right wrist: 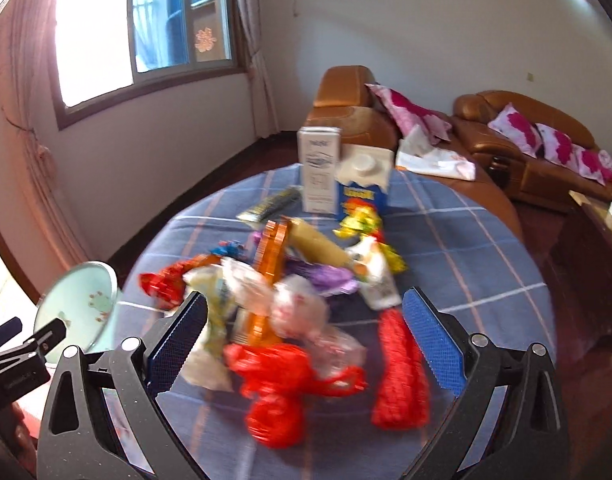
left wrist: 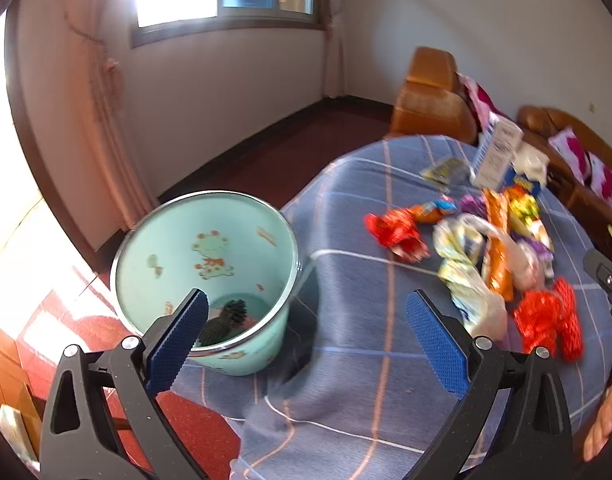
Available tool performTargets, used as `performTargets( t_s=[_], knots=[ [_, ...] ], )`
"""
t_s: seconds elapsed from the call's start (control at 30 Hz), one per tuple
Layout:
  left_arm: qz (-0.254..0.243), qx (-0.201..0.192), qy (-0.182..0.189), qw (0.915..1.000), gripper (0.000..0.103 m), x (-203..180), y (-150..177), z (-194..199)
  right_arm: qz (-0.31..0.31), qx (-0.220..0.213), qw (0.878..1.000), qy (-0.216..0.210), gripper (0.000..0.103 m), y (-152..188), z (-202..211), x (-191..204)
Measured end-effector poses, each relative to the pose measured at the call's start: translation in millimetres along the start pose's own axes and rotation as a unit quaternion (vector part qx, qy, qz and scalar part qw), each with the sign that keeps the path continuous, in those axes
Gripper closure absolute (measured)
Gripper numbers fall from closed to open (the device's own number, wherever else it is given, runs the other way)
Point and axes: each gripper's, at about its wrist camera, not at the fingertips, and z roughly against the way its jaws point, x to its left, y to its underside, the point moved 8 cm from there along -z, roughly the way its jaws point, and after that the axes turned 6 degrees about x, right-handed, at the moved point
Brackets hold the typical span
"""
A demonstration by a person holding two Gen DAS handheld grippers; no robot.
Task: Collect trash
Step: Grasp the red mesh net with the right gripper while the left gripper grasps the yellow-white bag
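A mint-green bin (left wrist: pixel 194 248) with cartoon prints stands on the floor by the table's left edge, a dark piece of trash (left wrist: pixel 226 318) at its bottom. My left gripper (left wrist: pixel 306 320) hangs open and empty between the bin and the table. A heap of trash lies on the blue checked tablecloth (left wrist: pixel 362 320): a red wrapper (left wrist: pixel 398 232), an orange wrapper (left wrist: pixel 498 248), a pale plastic bag (left wrist: pixel 470 284), red net bags (left wrist: pixel 546 322). My right gripper (right wrist: pixel 304 328) stands open above the heap, over a red plastic bag (right wrist: pixel 278 384) and a red net bag (right wrist: pixel 400 372), pressing on nothing.
Two cartons, a white one (right wrist: pixel 320 168) and a blue one (right wrist: pixel 364 188), stand at the table's far side beside a dark flat packet (right wrist: pixel 272 204). A brown leather sofa (right wrist: pixel 518 140) with pink cushions runs behind. The bin (right wrist: pixel 80 306) shows at the right wrist view's left edge.
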Motion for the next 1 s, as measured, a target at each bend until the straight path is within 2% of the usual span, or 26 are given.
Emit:
performTargets(
  t_s=[0.13, 0.23, 0.33, 0.47, 0.53, 0.67, 0.87, 0.97, 1.0],
  knots=[
    [-0.015, 0.008, 0.016, 0.9997, 0.006, -25, 1, -8, 0.002, 0.011, 0.999, 0.033, 0.009, 11, -6, -36],
    [-0.026, 0.008, 0.032, 0.9991, 0.006, -45, -2, -9, -0.015, 0.029, 0.998, 0.048, 0.023, 21, -14, -63],
    [-0.04, 0.008, 0.033, 0.9986, 0.006, -61, -4, -12, -0.032, 0.051, 0.997, 0.05, 0.028, 33, -26, -81],
    [-0.049, 0.014, 0.04, 0.9979, 0.007, -79, -8, -19, -0.017, 0.065, 0.997, 0.038, 0.028, 39, -36, -75],
    [-0.055, 0.018, 0.046, 0.9973, 0.007, -92, -10, -23, -0.02, 0.086, 0.995, 0.041, 0.037, 43, -44, -74],
    [-0.08, 0.026, 0.046, 0.9954, 0.012, -115, -6, -35, -0.032, 0.125, 0.991, 0.028, 0.045, 56, -60, -73],
    [-0.071, 0.062, 0.052, 0.9942, 0.025, -123, 6, -60, -0.029, 0.148, 0.989, 0.007, 0.056, 67, -73, -66],
    [-0.065, 0.068, 0.062, 0.9937, 0.03, -127, 8, -67, -0.024, 0.157, 0.987, -0.011, 0.071, 68, -74, -58],
    [-0.062, 0.068, 0.065, 0.9936, 0.039, -127, 8, -69, -0.025, 0.159, 0.987, -0.016, 0.078, 67, -74, -55]
  ],
)
